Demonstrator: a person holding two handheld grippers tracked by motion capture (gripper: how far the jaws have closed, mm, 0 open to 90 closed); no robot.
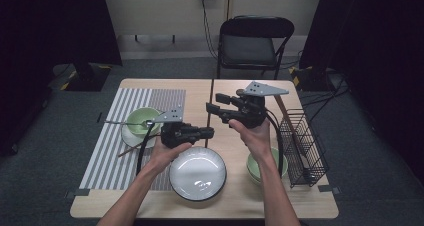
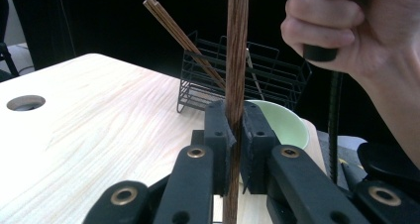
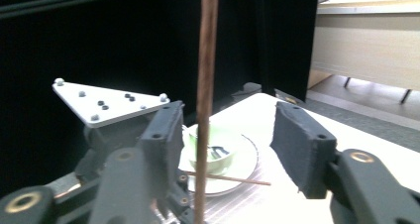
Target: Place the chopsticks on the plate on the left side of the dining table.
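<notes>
Left claw (image 2: 234, 135) is clamped tight on the chopstick (image 2: 236, 45), right claw (image 3: 225, 149) wide open around it; pull right away slowly without bumping it.

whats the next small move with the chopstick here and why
Probably draw the right claw back off the chopstick: its jaws stand open around the stick without pressing it, while the left claw is shut on it, so the handover looks done.

Room dim; dark surroundings. Overhead light brightens the table (image 1: 235, 196), with a glare patch on the white plate (image 1: 197, 173). The 2 gripper views: near chopstick (image 3: 206, 100) soft, right view slightly blurred, backgrounds black.
</notes>
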